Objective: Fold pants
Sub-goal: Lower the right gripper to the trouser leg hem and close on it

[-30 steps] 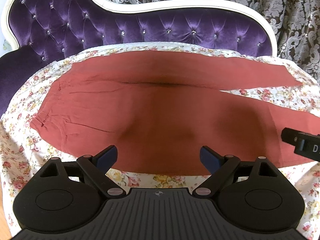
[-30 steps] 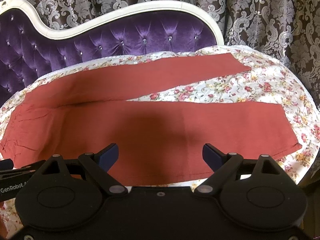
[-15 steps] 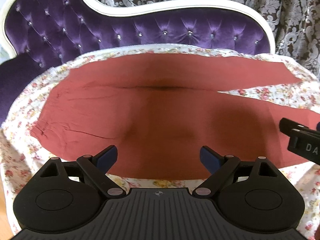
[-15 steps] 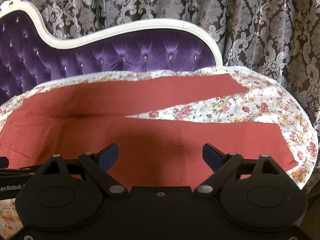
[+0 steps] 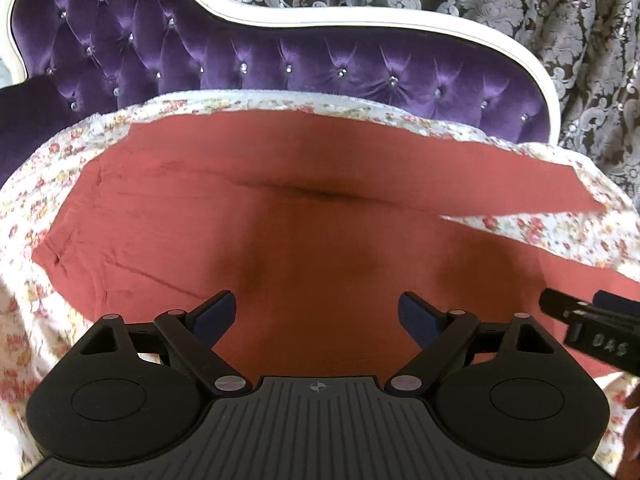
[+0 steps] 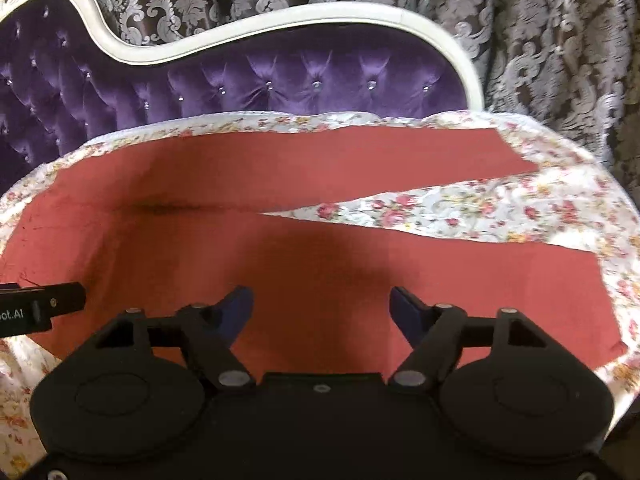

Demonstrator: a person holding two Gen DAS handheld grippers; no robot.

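Rust-red pants (image 5: 304, 248) lie flat on a floral sheet (image 5: 552, 232), waistband at the left, two legs spread in a V toward the right. They also show in the right wrist view (image 6: 360, 264). My left gripper (image 5: 318, 314) is open and empty, hovering over the near leg's front edge close to the seat. My right gripper (image 6: 322, 308) is open and empty over the middle of the near leg. The right gripper's side shows at the right edge of the left wrist view (image 5: 592, 328).
The floral sheet (image 6: 480, 208) covers the seat of a purple tufted sofa (image 5: 320, 64) with a white curved frame (image 6: 280, 24). A patterned brown and silver curtain (image 6: 560, 40) hangs behind. The seat's right end drops off past the pant hems.
Both grippers have moved forward and lower toward the near pant leg. Both stay open and nothing has been gripped. The pants have not moved.
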